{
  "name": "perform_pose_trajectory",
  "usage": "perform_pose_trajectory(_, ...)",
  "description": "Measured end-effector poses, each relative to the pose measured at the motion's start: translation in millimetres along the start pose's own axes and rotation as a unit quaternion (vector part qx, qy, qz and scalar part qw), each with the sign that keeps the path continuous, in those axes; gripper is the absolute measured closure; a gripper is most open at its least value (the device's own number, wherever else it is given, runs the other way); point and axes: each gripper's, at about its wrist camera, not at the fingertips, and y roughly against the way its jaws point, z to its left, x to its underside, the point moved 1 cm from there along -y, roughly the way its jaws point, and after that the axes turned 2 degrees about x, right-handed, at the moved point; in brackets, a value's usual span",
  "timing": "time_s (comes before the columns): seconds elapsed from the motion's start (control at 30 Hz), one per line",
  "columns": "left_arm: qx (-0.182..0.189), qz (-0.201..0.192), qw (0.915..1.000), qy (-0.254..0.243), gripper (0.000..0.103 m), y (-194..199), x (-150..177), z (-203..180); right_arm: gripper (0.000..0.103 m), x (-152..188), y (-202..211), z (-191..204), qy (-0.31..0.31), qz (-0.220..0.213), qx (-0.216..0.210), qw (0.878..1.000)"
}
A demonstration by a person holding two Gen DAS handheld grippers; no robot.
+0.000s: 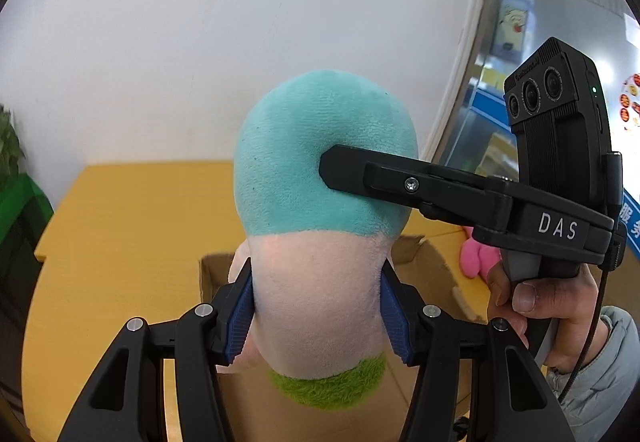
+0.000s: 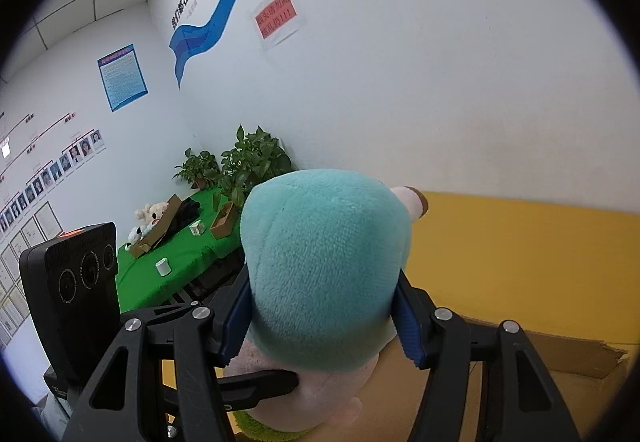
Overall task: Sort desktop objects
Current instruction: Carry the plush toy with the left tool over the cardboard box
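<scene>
Plush toy (image 1: 320,209): gripped by both the left gripper (image 1: 318,312) and the right gripper (image 2: 324,322), jaws closed on it, held above the open cardboard box (image 1: 424,274). Not yet deposited. Pink toy (image 1: 476,256), apparently unsorted, lay on the yellow surface (image 1: 132,226).

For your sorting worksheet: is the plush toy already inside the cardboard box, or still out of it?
Out: the plush toy is held above the open cardboard box, squeezed by both the left hand-held gripper and right hand-held gripper.
</scene>
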Motion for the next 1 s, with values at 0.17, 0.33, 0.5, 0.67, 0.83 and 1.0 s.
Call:
perform_pose_trajectory(0.17,-0.008,0.059,0.9977,0.031,0.043,-53.8,25.8,30.5,0.042,35.4,-51.9,-46.3,-0.042,0.038,-0.010,0.998)
perform_pose_trajectory(0.33,-0.023,0.112,0.9920,0.054,0.043,-97.7,50.2,48.5,0.042,69.7,-87.8,-86.4,-0.085,0.064,-0.026,0.994)
perform_pose_trajectory(0.5,-0.034,0.153,0.9852,0.071,0.043,-126.6,74.2,63.1,0.042,101.9,-115.3,-112.7,-0.117,0.080,-0.037,0.989)
perform_pose_trajectory(0.67,-0.033,0.182,0.9789,0.087,0.043,-139.9,93.4,77.2,0.042,122.8,-137.2,-122.6,-0.132,0.096,-0.042,0.986)
perform_pose_trajectory(0.83,-0.017,0.182,0.9776,0.105,0.039,-138.2,105.1,91.8,0.041,130.3,-147.6,-119.8,-0.112,0.103,-0.033,0.988)
perform_pose_trajectory(1.0,-0.011,0.173,0.9783,0.113,0.040,-128.3,107.8,97.8,0.040,125.6,-149.9,-117.7,-0.102,0.092,-0.031,0.990)
